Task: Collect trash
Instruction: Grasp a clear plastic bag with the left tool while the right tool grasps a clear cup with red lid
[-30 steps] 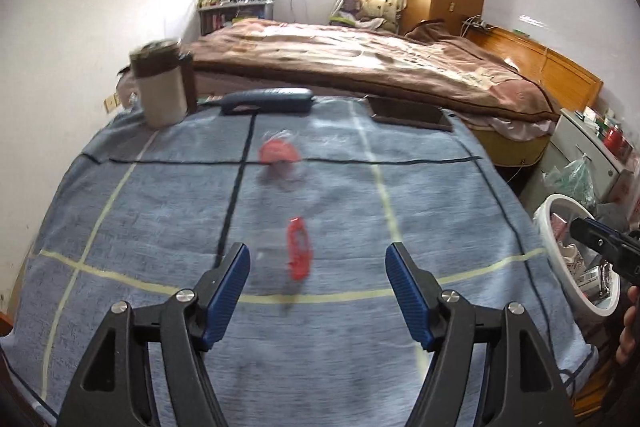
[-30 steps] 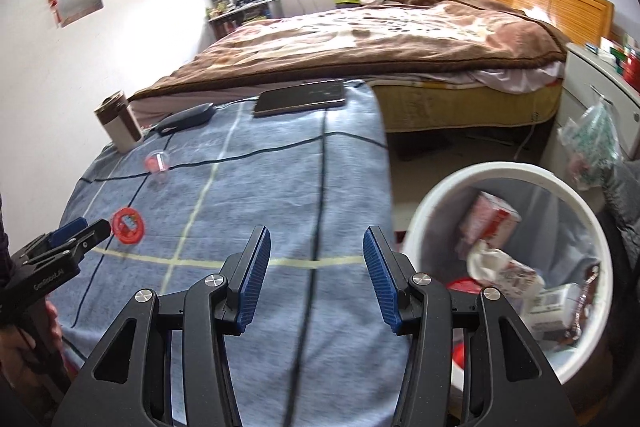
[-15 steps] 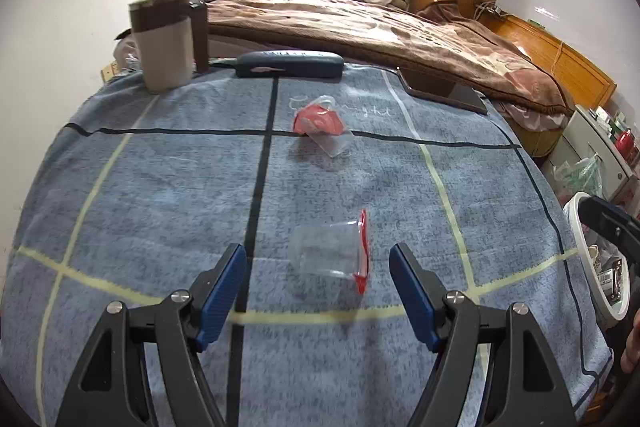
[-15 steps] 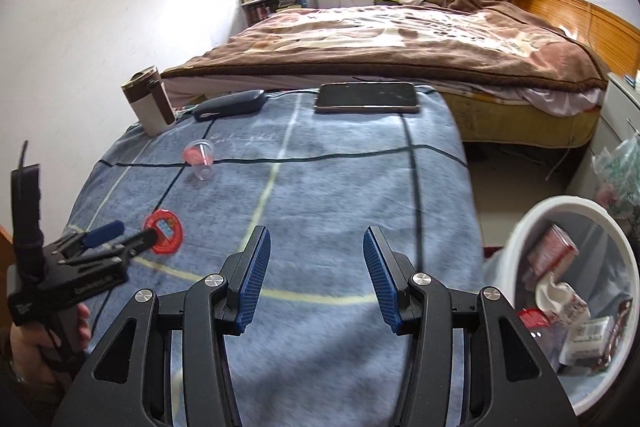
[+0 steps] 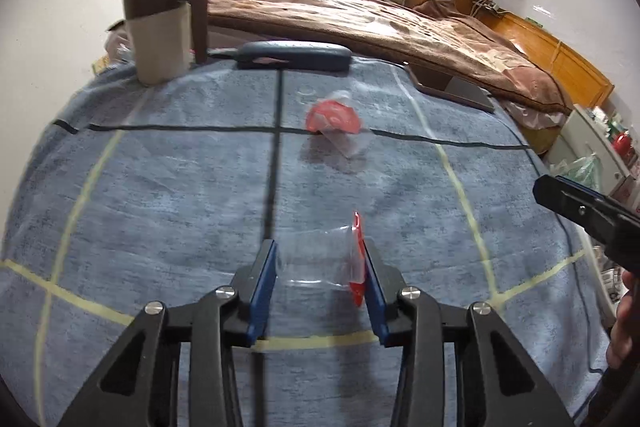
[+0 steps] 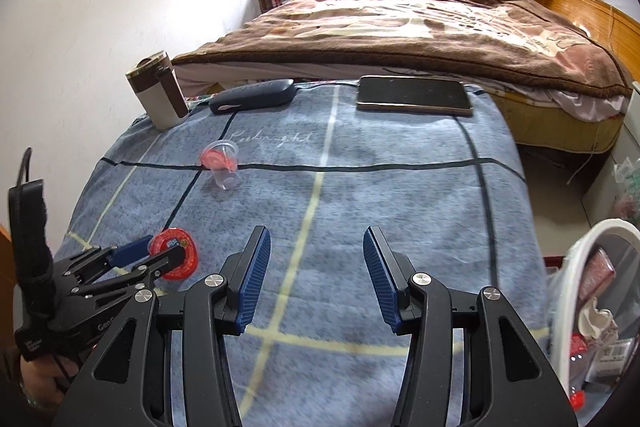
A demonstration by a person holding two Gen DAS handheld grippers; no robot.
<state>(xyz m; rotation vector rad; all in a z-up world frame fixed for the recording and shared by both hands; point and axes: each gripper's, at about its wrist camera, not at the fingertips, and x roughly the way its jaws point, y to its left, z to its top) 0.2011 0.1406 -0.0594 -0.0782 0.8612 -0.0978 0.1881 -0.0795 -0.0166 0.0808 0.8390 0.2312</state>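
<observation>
A clear plastic cup with a red lid [image 5: 320,261] lies on its side on the blue blanket. My left gripper [image 5: 320,279] has closed around it, one pad on its base and one on the lid; it also shows in the right wrist view [image 6: 176,259]. A second clear cup with a red lid [image 5: 338,125] lies farther back, also in the right wrist view [image 6: 222,165]. My right gripper [image 6: 316,275] is open and empty over the blanket's right half. A white trash bin [image 6: 576,259] with wrappers stands at the right.
A beige and brown mug [image 6: 158,91], a dark glasses case [image 6: 254,95] and a tablet [image 6: 414,95] lie along the blanket's far edge. A bed with a brown cover [image 6: 400,31] is behind. The blanket's right edge drops to the floor by the bin.
My left gripper moved forward over the near cup and its jaws closed onto it. My right gripper swung left, away from the bin, staying open.
</observation>
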